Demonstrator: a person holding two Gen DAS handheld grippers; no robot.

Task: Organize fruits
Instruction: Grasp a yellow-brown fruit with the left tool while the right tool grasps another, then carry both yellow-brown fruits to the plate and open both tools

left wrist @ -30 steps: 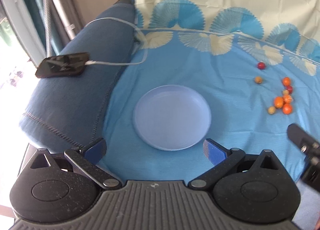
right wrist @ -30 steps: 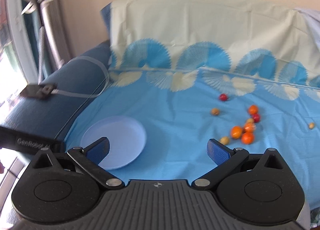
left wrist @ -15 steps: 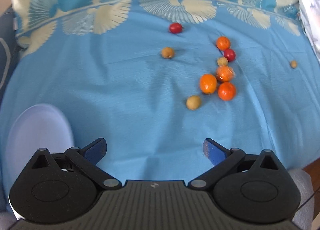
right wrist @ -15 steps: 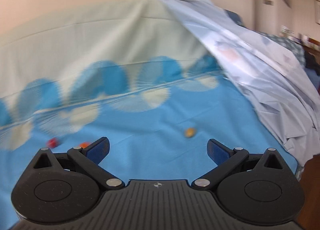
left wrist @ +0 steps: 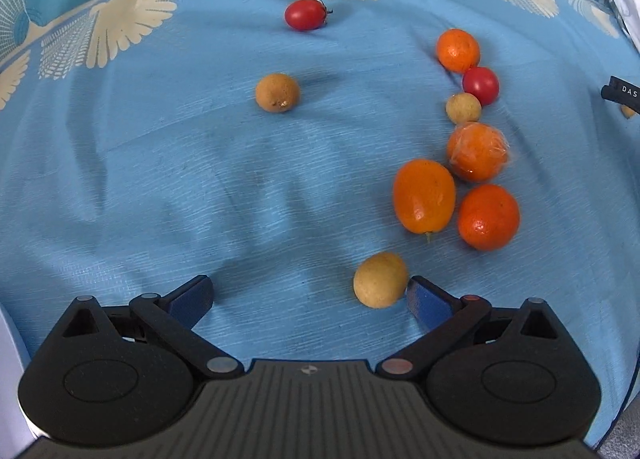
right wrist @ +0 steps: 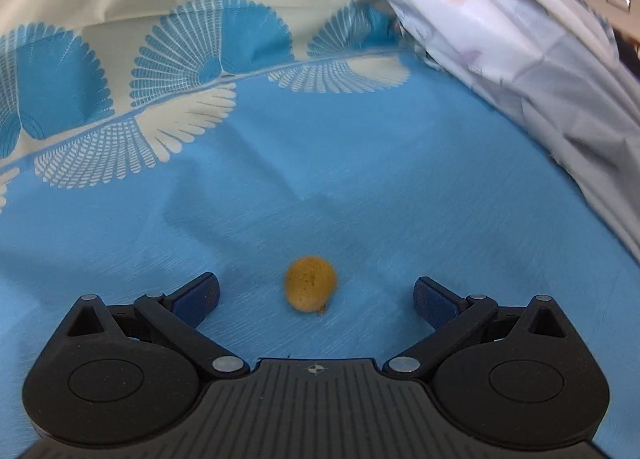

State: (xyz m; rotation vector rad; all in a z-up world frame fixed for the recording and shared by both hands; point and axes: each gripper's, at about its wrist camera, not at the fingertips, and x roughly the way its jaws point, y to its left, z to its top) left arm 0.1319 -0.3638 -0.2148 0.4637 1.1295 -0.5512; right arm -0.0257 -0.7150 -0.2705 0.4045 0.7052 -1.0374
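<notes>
Two released hand-held grippers hover low over a blue cloth (left wrist: 200,163) with a fan-pattern border. The left hand-held gripper (left wrist: 310,295) has its jaws spread wide, with a tan fruit (left wrist: 380,279) just inside its right finger; oranges (left wrist: 424,195) and red tomatoes (left wrist: 305,14) lie scattered beyond. The right hand-held gripper (right wrist: 316,297), jaws equally wide, frames a lone tan fruit (right wrist: 310,283) resting on the cloth between its fingers, untouched.

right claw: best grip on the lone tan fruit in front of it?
Straight ahead: the tan fruit lies alone on the blue cloth, centred between the open right claw fingers. Close across its widest middle; it is round and could probably roll.
</notes>
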